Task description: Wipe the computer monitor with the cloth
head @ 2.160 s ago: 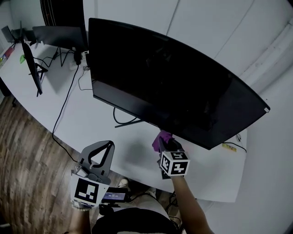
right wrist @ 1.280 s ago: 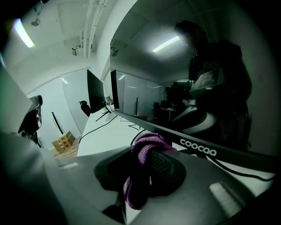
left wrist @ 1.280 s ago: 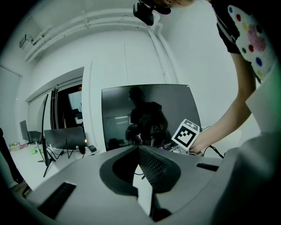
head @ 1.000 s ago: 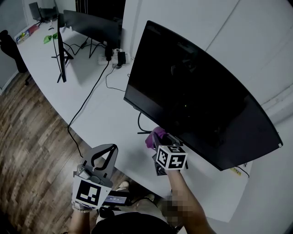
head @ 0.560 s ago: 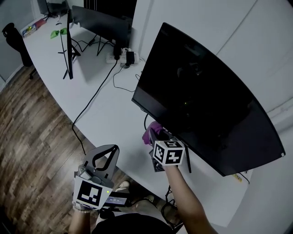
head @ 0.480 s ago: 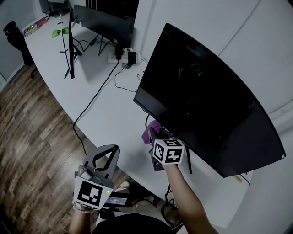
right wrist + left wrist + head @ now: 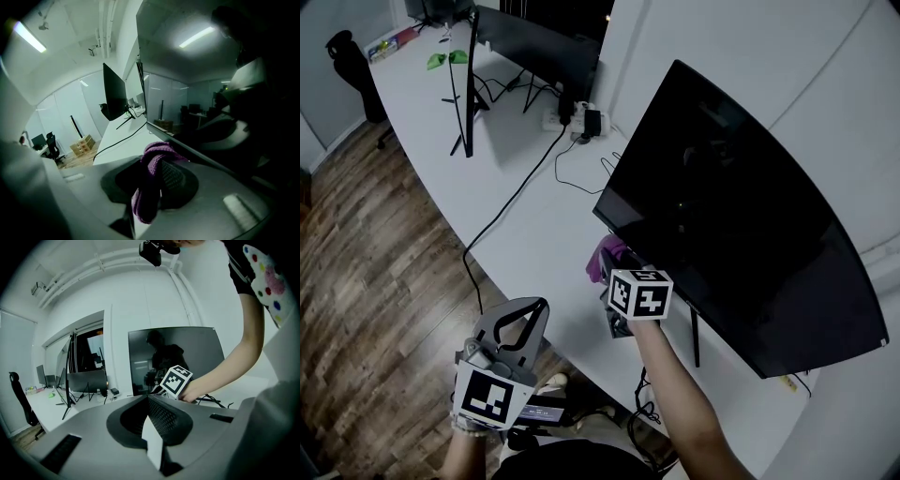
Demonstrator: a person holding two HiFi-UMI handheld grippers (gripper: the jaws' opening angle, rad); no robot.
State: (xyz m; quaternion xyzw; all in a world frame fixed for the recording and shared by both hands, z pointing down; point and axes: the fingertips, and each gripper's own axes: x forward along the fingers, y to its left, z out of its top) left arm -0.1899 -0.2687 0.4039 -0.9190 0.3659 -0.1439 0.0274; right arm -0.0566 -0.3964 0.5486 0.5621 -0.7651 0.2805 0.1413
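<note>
The big curved black monitor (image 7: 741,216) stands on the white desk (image 7: 516,234), its screen dark. My right gripper (image 7: 616,272) is shut on a purple cloth (image 7: 604,257) and holds it just below the monitor's lower left corner. In the right gripper view the cloth (image 7: 151,185) bunches between the jaws, with the monitor's lower edge (image 7: 187,150) close on the right. My left gripper (image 7: 538,306) hangs off the desk's front edge, shut and holding nothing. From the left gripper view the monitor (image 7: 187,352) faces me, with the right gripper's marker cube (image 7: 176,380) in front of it.
Two other monitors (image 7: 469,84) (image 7: 546,45) stand further back on the left. A power strip (image 7: 577,118) lies behind them, and a black cable (image 7: 511,202) runs from it over the desk edge. A wooden floor (image 7: 366,272) and an office chair (image 7: 349,52) are on the left.
The view has swung, so the monitor sits further right. My right gripper with the cloth has slid left along the monitor's lower edge to its left corner. The left gripper has hardly moved.
</note>
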